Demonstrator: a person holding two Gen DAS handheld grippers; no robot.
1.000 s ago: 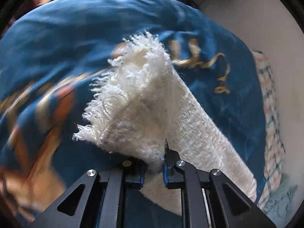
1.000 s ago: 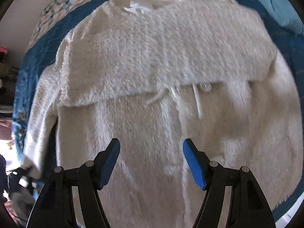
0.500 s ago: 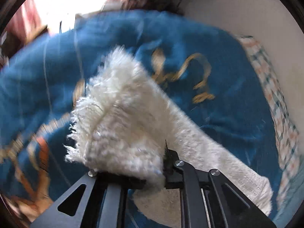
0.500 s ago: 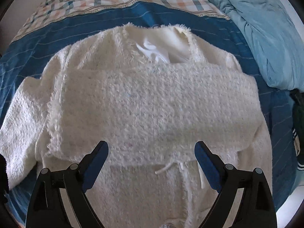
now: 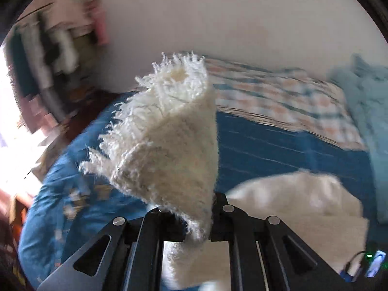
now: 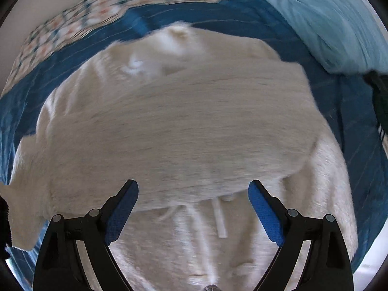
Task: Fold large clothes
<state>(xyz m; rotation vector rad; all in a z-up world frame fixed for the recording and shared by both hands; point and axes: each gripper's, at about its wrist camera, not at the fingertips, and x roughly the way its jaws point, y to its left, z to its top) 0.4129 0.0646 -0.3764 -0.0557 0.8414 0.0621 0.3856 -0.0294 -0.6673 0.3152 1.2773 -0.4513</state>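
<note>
A fluffy cream-white sweater (image 6: pixel 184 131) lies spread on the blue bedspread (image 6: pixel 242 17), with one sleeve folded across its chest. My left gripper (image 5: pixel 194 220) is shut on the fringed cuff of the other sleeve (image 5: pixel 169 140) and holds it up above the bed; the sweater's body (image 5: pixel 298 198) shows blurred to the lower right. My right gripper (image 6: pixel 193 194) is open and empty, hovering over the lower middle of the sweater, its blue pads (image 6: pixel 264 215) wide apart.
A checked sheet (image 6: pixel 101 12) runs along the far side by the white wall (image 5: pixel 218 24). A light blue duvet (image 6: pixel 327 19) is bunched at the right. A dark garment (image 6: pixel 378 97) lies at the right edge. Cluttered shelves (image 5: pixel 55 48) stand at the left.
My left gripper has lifted and swung the sleeve cuff towards the wall and the sweater's body. My right gripper has shifted slightly over the sweater and stays open.
</note>
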